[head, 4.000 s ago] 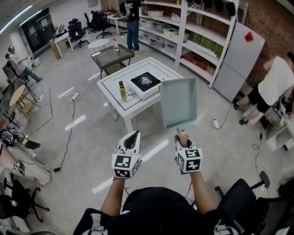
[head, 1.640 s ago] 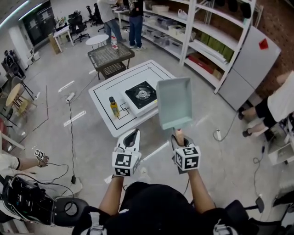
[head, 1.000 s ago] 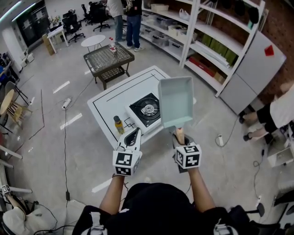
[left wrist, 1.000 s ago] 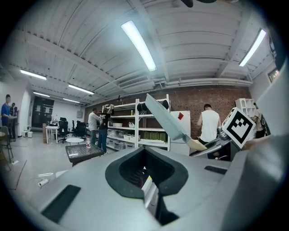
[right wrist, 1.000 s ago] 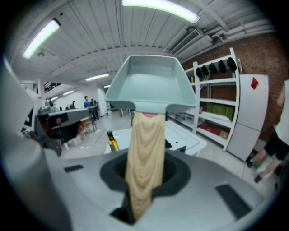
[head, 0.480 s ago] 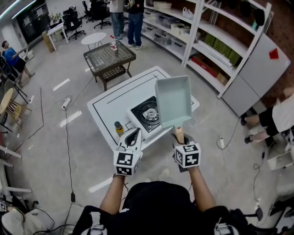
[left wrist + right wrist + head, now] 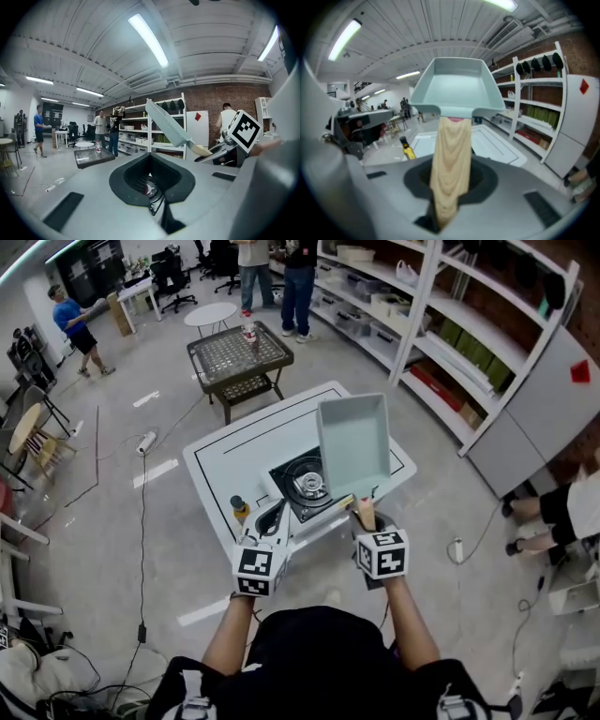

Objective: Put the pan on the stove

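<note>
A pale green rectangular pan [image 7: 353, 446] with a wooden handle [image 7: 364, 514] is held up in the air, tilted, over the white table's [image 7: 225, 451] near right part. My right gripper [image 7: 367, 523] is shut on that handle; in the right gripper view the handle [image 7: 450, 159] runs up from the jaws to the pan [image 7: 457, 89]. The black stove [image 7: 305, 481] sits on the table just left of the pan. My left gripper [image 7: 274, 515] is shut with nothing in it, at the table's near edge beside the stove.
A yellow oil bottle [image 7: 240, 508] stands on the table's near left corner, close to the left gripper. A mesh-topped low table [image 7: 239, 352] is beyond. White shelves [image 7: 450, 324] run along the right. People stand at the back [image 7: 300, 273] and far left [image 7: 75, 320].
The table and stove have come nearer and now lie right under both grippers. The pan stays in the right gripper, now over the table beside the stove.
</note>
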